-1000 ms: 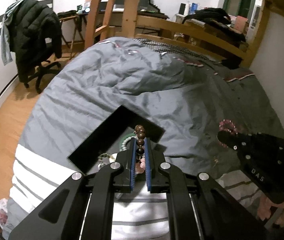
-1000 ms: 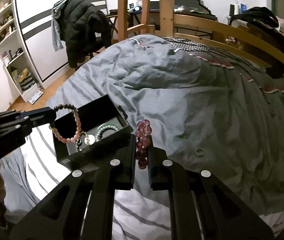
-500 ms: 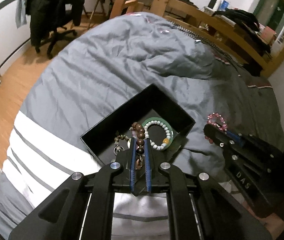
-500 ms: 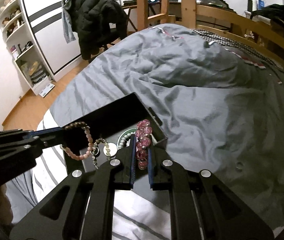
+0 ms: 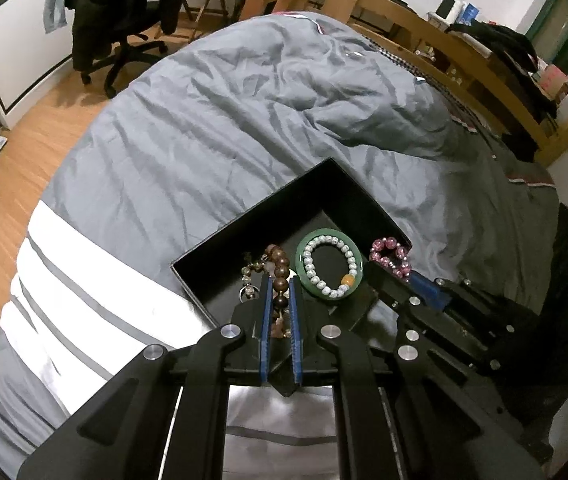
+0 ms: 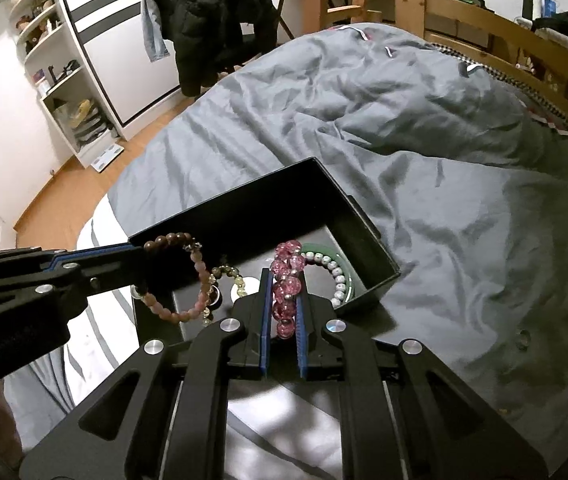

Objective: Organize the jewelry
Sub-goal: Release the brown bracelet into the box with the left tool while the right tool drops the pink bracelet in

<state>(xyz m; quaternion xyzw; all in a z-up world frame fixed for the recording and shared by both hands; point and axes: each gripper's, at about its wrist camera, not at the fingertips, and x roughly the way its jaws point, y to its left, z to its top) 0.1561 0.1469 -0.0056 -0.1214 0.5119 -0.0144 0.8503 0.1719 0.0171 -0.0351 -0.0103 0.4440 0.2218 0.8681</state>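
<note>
over the black box point(image 6: 363, 216), left tongs point(image 5: 280, 300) pinch brown/pink bead bracelet point(image 6: 200, 276), right tongs point(image 6: 284, 300) pinch pink crystal bracelet point(image 6: 285, 280).

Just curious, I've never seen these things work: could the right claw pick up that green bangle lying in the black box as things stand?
Probably not yet. The right claw is shut on the pink bead bracelet, though the green bangle lies uncovered in the open black box.

Open black box point(image 5: 244, 224) at lower centre, green bangle point(image 5: 329, 266) and beads crowding its near floor (far half bare); bare grey duvet point(image 5: 212, 128) above, passable.
</note>
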